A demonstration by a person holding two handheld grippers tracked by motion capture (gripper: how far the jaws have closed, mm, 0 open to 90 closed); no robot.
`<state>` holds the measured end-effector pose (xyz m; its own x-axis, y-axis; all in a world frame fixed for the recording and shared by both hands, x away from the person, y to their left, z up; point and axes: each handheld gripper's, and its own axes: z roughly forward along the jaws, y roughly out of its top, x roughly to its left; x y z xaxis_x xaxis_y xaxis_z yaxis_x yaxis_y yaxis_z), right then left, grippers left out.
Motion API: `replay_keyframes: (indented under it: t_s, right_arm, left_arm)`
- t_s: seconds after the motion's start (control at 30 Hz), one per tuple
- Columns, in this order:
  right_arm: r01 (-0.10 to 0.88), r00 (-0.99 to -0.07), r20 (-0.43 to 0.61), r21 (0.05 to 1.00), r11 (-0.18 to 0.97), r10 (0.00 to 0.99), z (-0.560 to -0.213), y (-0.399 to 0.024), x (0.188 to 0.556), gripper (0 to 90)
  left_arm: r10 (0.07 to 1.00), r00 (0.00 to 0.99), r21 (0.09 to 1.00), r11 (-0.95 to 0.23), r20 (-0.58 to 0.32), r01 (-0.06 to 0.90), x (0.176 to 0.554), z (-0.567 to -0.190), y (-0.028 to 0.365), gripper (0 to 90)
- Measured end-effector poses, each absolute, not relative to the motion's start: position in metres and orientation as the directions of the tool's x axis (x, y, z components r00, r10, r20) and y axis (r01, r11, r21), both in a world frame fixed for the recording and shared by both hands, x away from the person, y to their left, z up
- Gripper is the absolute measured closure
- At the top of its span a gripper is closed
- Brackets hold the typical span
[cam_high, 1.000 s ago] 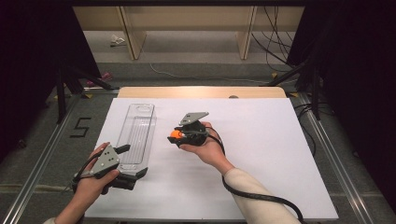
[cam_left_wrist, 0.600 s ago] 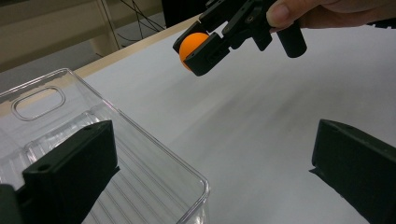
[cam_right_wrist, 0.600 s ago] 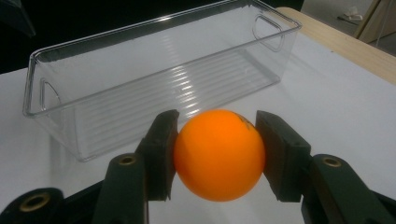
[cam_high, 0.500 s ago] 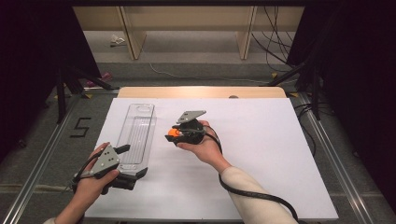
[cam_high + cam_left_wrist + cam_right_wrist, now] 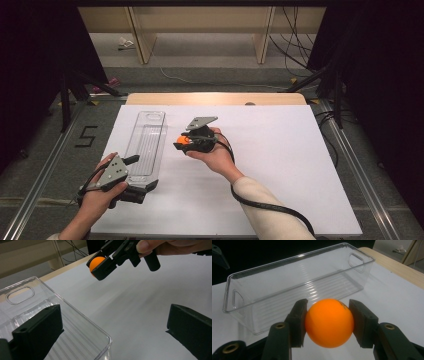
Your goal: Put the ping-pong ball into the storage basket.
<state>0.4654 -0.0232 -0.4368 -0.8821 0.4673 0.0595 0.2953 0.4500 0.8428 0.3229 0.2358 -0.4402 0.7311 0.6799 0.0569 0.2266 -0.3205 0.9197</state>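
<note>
The right claw [image 5: 328,322] grips an orange ball [image 5: 329,322] just beside the clear bin [image 5: 294,285]; the drop inside remains. The left claw [image 5: 112,332], wide open, straddles the bin's near corner

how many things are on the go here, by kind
orange ball: 1
clear plastic bin: 1
claw: 2, left claw and right claw
total: 4
</note>
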Motion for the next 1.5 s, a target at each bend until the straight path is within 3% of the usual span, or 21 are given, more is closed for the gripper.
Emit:
replay_keyframes:
  t_s: [1.5]
  right_arm:
    - [0.298,-0.886,0.065,0.838,0.458,0.459,-0.432,0.005,0.477,51.5]
  left_arm:
    - [0.678,0.733,0.921,-0.318,0.055,0.226,0.323,-0.440,0.235,0.0]
